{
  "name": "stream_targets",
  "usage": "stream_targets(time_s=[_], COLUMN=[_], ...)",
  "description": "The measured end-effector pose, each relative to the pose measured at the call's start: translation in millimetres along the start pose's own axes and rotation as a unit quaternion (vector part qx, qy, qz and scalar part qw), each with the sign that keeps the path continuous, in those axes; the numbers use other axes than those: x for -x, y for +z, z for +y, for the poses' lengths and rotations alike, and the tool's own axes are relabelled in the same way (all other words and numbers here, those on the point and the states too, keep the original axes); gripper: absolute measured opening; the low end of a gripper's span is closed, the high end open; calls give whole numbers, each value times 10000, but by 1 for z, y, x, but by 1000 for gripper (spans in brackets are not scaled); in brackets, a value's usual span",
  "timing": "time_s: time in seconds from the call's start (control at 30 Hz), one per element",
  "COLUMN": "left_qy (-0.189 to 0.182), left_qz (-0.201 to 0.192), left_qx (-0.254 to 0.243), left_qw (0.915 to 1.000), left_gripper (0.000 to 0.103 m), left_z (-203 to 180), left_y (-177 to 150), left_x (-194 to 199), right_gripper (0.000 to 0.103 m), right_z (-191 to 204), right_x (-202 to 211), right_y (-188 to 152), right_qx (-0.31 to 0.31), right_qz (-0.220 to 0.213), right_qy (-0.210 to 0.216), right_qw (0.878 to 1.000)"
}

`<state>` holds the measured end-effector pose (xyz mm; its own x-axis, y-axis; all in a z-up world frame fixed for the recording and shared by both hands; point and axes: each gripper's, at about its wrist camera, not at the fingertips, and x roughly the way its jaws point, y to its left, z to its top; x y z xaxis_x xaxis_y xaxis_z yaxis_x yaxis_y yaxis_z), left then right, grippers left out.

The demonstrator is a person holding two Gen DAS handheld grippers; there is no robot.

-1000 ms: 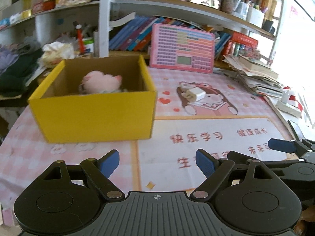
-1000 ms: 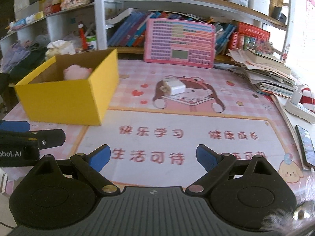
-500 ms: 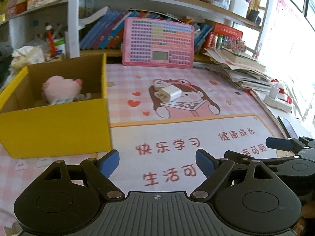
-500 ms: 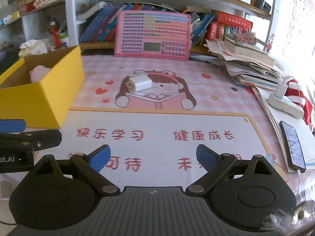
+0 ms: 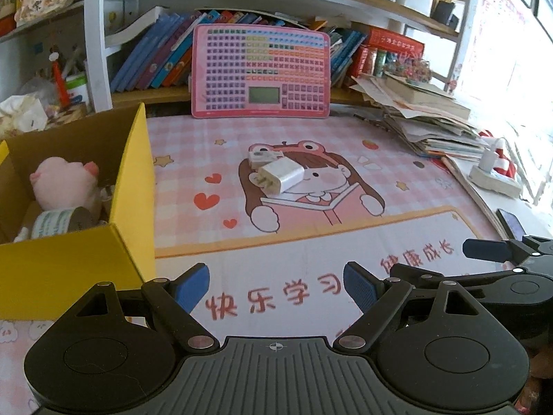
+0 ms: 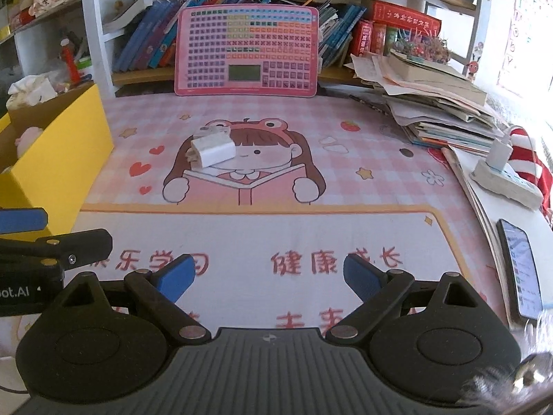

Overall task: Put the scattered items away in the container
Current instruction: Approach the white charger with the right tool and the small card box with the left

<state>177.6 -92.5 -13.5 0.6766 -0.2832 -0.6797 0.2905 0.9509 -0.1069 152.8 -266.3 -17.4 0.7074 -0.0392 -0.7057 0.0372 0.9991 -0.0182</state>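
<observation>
Both grippers are being held wide open and empty: nothing is being gripped between the blue pads of the left gripper [image 5: 276, 285] or the right gripper [image 6: 268, 276]. The white charger [image 5: 280, 175] is lying on the pink mat [image 5: 345, 242], on the cartoon girl's hair, at about 12 o'clock from the left gripper and about 11 o'clock from the right one, well apart from both. A second, smaller white piece [image 5: 260, 156] is lying just behind the charger and touching it; what it is cannot be told. The yellow box [image 5: 131, 190] is standing at about 9 o'clock of the charger, and a pink plush [image 5: 64, 183] and a tape roll [image 5: 58, 224] are already lying inside it. The step in hand is judged to be the approach to the charger. For this to be done well, one gripper should be brought over the charger with the jaws kept wide, and the pads should be lined up across the charger's short flat sides rather than its prongs. The descent should be eased so that the smaller piece is not being pushed away or pinched by accident. The other gripper is best being kept clear at 3 o'clock. The box's near wall is a likely obstacle on the carry, so the charger should be lifted above the rim before being moved across.
</observation>
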Motion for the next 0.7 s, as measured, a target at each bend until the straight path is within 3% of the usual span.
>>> stream_targets(time_s=[0.43, 0.7], left_qy=[253, 529], left_qz=[66, -19], left_qx=[410, 403], left_qw=[9988, 9978], left_gripper=[87, 87], left_z=[-10, -14], left_y=[35, 56], left_x=[-39, -60], right_gripper=[92, 91], right_z=[-30, -34], right_x=[-43, -80], right_y=[30, 47], right_qx=[-5, 268], right_qz=[189, 229], right_qy=[533, 939], right_qw=[9984, 9950])
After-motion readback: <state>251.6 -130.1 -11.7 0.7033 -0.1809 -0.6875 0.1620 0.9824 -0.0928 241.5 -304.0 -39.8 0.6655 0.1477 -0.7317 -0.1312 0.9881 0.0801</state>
